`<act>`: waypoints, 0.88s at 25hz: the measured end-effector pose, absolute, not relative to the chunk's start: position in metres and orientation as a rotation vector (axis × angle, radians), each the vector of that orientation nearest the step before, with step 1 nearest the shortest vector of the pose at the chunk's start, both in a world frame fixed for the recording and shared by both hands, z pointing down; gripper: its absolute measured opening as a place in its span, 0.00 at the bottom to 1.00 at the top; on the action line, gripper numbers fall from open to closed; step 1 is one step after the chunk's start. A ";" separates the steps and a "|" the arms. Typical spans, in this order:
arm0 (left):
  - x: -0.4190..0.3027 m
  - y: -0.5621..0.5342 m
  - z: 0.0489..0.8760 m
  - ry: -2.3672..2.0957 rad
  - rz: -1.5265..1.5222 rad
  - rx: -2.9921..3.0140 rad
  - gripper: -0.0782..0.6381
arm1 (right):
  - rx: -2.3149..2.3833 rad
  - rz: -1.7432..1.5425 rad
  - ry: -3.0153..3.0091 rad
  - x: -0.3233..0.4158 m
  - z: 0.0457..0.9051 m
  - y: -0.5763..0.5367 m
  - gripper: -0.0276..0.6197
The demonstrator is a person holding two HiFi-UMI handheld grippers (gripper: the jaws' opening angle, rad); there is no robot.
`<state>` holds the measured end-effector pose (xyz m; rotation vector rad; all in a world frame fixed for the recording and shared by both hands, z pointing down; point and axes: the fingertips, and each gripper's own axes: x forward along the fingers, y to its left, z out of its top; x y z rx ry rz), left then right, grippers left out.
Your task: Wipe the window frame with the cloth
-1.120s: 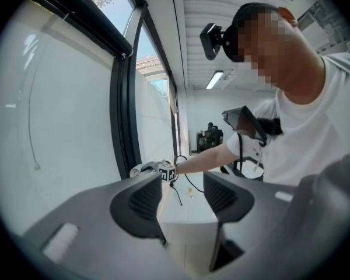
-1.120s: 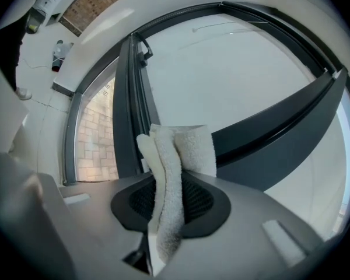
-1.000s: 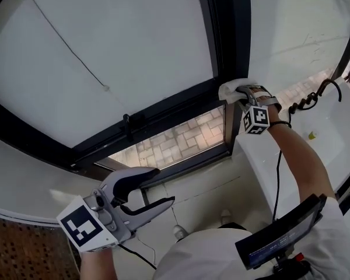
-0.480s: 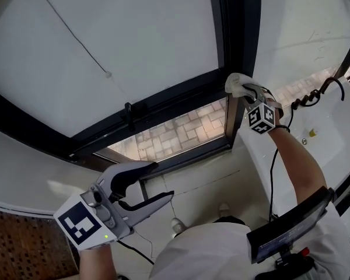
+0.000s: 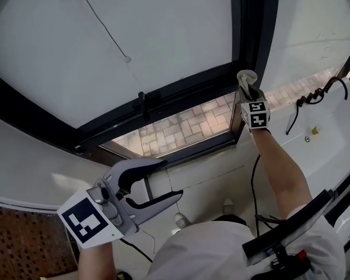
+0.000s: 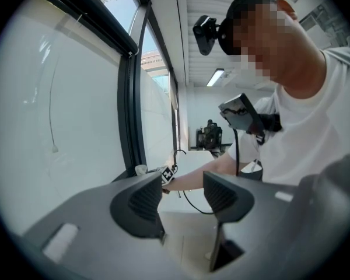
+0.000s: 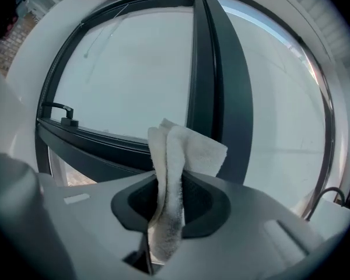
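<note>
Head view, right gripper (image 5: 247,87): fingers clenched on the cloth (image 7: 182,150).

- Cloth: white, terry-textured, folded into several layers. The fold runs upright between the fingers and the free end fans out above them toward 12 o'clock. The part down between the pads looks greyer and speckled; the upper part is clean white.
- Location: at 1 o'clock in the head view, the cloth sits at the corner of the window frame (image 5: 186,91), where the dark upright post meets the dark horizontal rail. The free end overlaps the foot of the post. Whether it presses on the metal cannot be told.
- Frame: black, around a frosted pane (image 5: 134,28). A small black handle (image 5: 142,101) stands on the rail at 11 o'clock. Below the rail, a clear strip shows brick paving (image 5: 186,127) outside.
- Left gripper (image 5: 172,179): at 7 o'clock, well apart from the frame. Fingers released, spread wide, nothing between them.
- At 3 o'clock, a white ledge (image 5: 332,139) carries a dark coiled cable (image 5: 315,95) and a small yellow item (image 5: 315,130), too small to identify.
</note>
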<state>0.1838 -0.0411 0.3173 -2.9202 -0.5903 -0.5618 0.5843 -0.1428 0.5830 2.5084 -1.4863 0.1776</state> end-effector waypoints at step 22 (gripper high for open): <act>0.066 -0.094 0.320 -0.580 -0.444 -2.969 0.45 | 2.466 0.191 -1.704 0.375 0.577 -0.266 0.16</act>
